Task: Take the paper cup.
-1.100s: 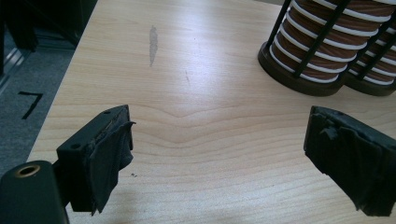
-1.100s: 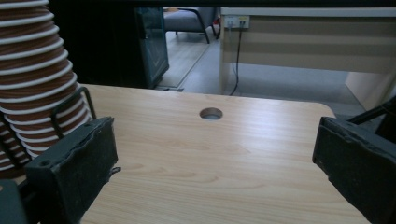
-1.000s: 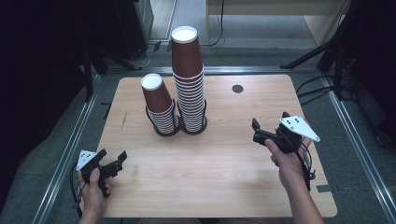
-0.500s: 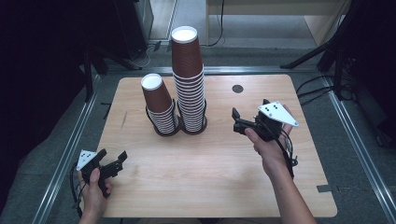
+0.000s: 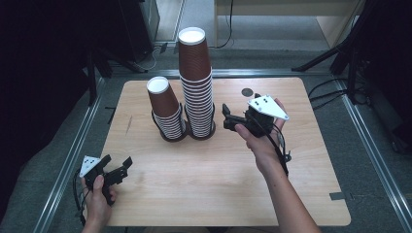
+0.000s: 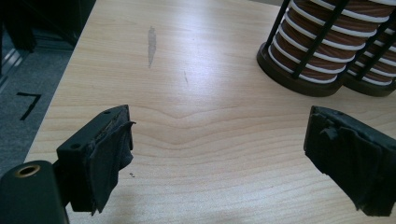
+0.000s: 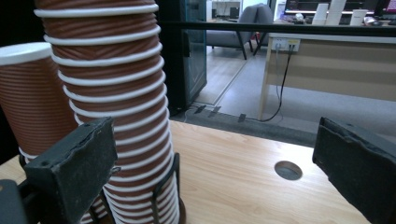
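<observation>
Nearest me, my left gripper (image 5: 116, 171) sits low at the bench's (image 5: 209, 184) near left corner, its fingers (image 6: 100, 163) spread wide with only bare wood between them, aimed toward the cups. Further in, my right gripper (image 5: 227, 116) is raised right of centre, fingers (image 7: 74, 172) also parted and holding nothing, pointing left at the taller stack and just beside it; I cannot tell from the right gripper view whether the near finger touches it. I count 2 stacks of brown ribbed paper cups, each standing upright with its long axis vertical and its white base on top: the taller stack (image 5: 197, 82) and, touching it on the left, the shorter stack (image 5: 165, 109). Each sits in its own dark wire holder (image 6: 299, 70). The bench is pale wood grain with 1 round cable hole (image 5: 247, 92) toward the far edge and a grey smear (image 6: 151, 39) near the left side. Beyond are grey floor, cables (image 7: 280, 84) and a pale wooden desk (image 7: 336, 65).
</observation>
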`<state>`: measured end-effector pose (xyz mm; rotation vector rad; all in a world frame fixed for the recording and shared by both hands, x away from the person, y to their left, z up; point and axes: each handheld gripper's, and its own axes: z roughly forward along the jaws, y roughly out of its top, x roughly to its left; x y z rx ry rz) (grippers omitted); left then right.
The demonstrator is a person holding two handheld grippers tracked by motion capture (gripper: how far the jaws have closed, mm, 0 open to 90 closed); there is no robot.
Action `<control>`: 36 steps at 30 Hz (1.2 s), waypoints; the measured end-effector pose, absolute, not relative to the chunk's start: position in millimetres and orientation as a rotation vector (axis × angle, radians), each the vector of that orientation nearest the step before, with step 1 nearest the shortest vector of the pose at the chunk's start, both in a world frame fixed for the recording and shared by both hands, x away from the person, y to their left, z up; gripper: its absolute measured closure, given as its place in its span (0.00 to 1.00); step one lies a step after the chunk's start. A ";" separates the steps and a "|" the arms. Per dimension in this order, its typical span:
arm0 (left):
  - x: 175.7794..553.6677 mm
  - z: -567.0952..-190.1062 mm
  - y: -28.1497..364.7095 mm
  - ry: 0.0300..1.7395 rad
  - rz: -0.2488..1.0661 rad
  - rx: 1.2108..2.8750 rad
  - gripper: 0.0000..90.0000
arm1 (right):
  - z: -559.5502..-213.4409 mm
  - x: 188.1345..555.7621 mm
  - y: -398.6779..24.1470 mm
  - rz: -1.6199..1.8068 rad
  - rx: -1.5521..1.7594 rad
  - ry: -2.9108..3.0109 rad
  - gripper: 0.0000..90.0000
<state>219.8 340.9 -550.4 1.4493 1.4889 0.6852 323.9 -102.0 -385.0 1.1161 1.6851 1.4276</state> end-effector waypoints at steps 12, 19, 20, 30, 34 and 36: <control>219.8 -550.5 340.7 1.487 0.684 1.447 0.09 | -371.2 330.5 -76.1 1.462 1.086 1.692 0.00; 219.7 -550.5 340.8 1.486 0.683 1.445 0.09 | -362.8 332.4 -64.9 1.478 1.067 1.701 0.00; 219.7 -550.5 340.8 1.485 0.683 1.446 0.09 | -359.9 333.7 -61.6 1.476 1.064 1.705 0.00; 219.6 -550.5 340.8 1.483 0.682 1.445 0.09 | -349.9 340.1 -48.4 1.486 1.054 1.706 0.00; 219.5 -550.5 340.7 1.481 0.682 1.446 0.09 | -346.3 342.7 -43.6 1.487 1.049 1.703 0.00; 219.6 -550.5 340.7 1.482 0.682 1.446 0.09 | -344.3 344.0 -40.7 1.490 1.053 1.696 0.00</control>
